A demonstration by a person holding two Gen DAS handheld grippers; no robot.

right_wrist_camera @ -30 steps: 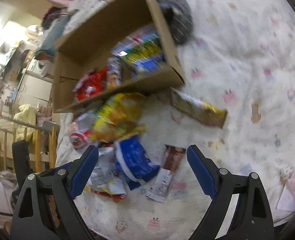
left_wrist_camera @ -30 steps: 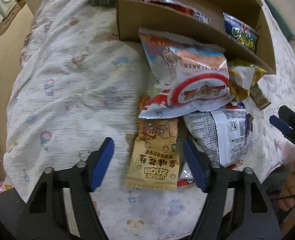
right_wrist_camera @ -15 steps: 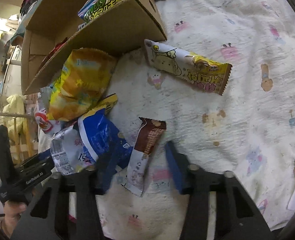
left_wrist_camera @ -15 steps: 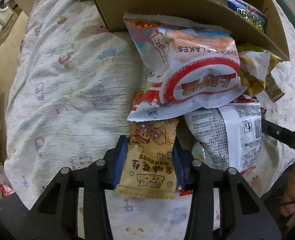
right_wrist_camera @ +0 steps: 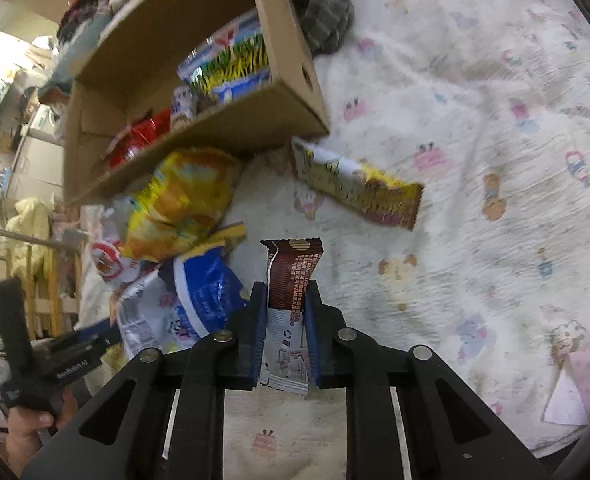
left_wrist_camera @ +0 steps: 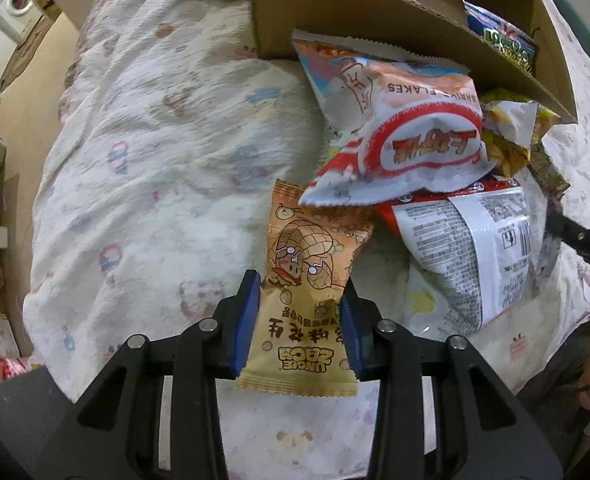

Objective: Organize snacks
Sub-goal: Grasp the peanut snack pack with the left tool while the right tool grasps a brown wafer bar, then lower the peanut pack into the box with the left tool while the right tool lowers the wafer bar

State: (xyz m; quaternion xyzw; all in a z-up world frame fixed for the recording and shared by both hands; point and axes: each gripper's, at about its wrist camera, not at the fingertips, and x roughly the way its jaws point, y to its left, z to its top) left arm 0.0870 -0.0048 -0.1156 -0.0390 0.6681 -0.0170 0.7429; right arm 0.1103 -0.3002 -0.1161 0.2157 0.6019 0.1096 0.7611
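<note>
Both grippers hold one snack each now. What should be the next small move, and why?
Probably lift both and carry them to the cardboard box. The left gripper is shut on the peanut packet, the right gripper on the brown wafer bar, and the box already holds snacks.

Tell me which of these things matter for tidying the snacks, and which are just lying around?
Part of the job:
peanut packet in the left tool
brown wafer bar in the right tool
cardboard box
shrimp flakes bag
yellow chip bag

Just lying about:
patterned bedsheet
grey cloth
</note>
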